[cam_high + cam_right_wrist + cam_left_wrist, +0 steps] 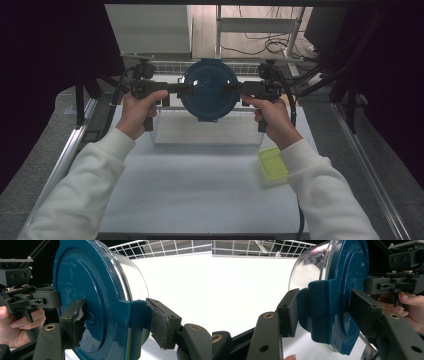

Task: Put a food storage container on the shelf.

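High view: a round glass container with a dark teal lid (208, 90) is held in the air, tipped on edge, over the far half of the white bench (200, 190), above a clear rectangular box (200, 131). The left gripper (186, 89) has it at 9 o'clock, the right gripper (231, 89) at 3 o'clock. A yellow-green lidded tub (273, 163) sits on the bench at about 4 o'clock of the container, beside the right sleeve. Judged progress: pick-up done, container in carry; set-down not yet done, destination unclear. Left gripper view: the jaws are part-way open and clenched on a teal latch tab (322, 312) of the lid, one pad each side, glass bowl (309, 270) toward 11 o'clock. Right gripper view: the jaws likewise part open, gripping the opposite tab (135, 322), one worn pad (160, 325) on its outer side, the other on the lid face.
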A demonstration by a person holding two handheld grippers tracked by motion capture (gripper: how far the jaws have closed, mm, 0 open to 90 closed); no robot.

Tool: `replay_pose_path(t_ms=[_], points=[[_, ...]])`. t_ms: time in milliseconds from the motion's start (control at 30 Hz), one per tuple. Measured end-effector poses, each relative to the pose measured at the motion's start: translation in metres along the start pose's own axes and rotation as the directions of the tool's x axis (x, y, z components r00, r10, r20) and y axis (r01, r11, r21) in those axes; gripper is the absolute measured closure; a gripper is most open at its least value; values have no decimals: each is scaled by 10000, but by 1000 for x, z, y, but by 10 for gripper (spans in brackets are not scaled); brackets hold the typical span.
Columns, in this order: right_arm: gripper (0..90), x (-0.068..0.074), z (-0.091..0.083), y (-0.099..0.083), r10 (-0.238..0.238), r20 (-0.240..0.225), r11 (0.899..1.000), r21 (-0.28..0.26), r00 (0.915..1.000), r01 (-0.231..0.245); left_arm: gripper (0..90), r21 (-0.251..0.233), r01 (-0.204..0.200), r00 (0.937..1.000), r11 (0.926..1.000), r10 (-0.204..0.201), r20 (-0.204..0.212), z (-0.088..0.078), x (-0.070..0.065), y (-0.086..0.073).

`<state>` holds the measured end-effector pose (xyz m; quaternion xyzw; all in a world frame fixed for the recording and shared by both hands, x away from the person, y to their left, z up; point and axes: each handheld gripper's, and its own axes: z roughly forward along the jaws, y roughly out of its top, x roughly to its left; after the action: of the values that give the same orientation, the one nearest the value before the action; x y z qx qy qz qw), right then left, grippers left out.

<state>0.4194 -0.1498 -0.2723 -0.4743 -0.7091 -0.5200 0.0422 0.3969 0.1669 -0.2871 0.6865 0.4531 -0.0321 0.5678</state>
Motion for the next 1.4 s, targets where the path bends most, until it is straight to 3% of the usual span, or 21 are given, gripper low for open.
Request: replay_pose_path(t_ms=[600, 967, 1400], points=[[342, -8, 8, 28, 13, 29, 10000, 29, 10000, -13, 431, -14, 64, 10000, 10000, -64, 43, 9, 12, 25], [341, -21, 19, 37, 264, 193, 9994, 240, 9995, -268, 431, 219, 477, 9988, 9986, -479, 110, 22, 29, 30], [334, -44, 37, 41, 903, 336, 9924, 812, 9953, -928, 427, 656, 1017, 9948, 9927, -1019, -2, 40, 51, 28]])
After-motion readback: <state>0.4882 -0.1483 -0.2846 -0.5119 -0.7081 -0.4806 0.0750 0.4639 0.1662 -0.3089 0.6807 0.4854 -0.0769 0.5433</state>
